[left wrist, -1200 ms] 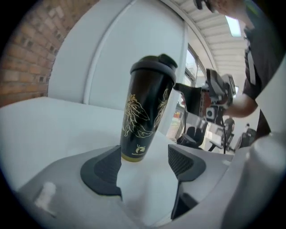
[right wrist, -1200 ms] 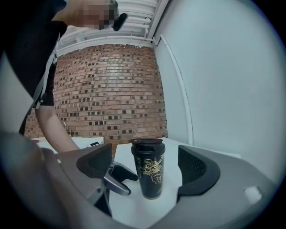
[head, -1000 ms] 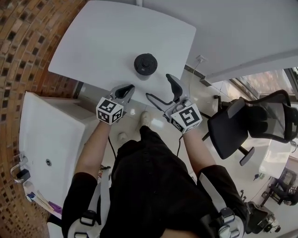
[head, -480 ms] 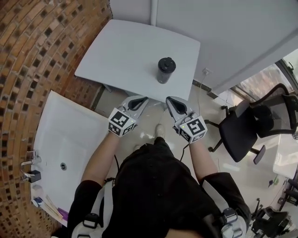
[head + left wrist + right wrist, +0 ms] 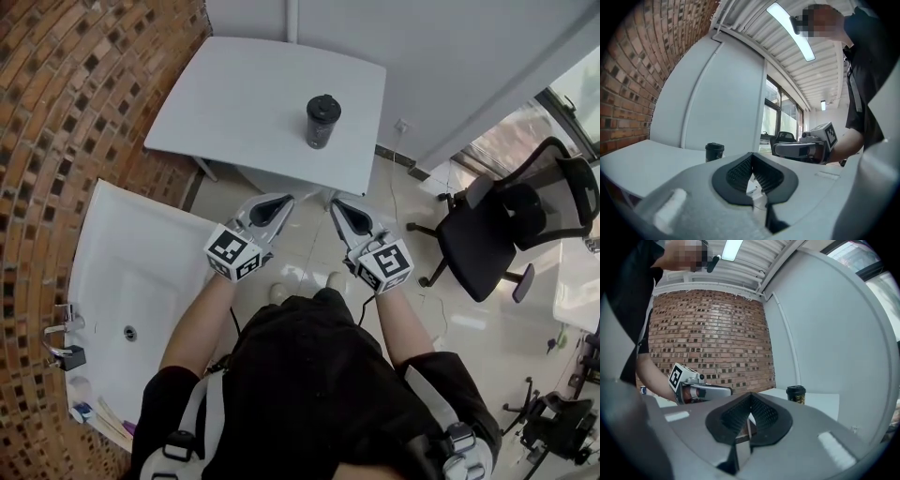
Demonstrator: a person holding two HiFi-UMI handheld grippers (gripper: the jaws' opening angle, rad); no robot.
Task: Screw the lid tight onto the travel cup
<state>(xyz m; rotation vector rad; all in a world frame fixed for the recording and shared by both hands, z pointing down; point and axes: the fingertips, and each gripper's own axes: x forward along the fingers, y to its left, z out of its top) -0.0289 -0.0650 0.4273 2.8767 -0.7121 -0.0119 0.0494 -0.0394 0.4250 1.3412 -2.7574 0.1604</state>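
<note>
travel cup (image 5: pixel 322 121) stands upright, lid (image 5: pixel 323 102) already on, near the counter's (image 5: pixel 234 94) right edge. left gripper (image 5: pixel 266 210) and right gripper (image 5: pixel 345 218) hang short of its near edge, jaws pressed together on nothing (cup ahead; right one looks nearer).
</note>
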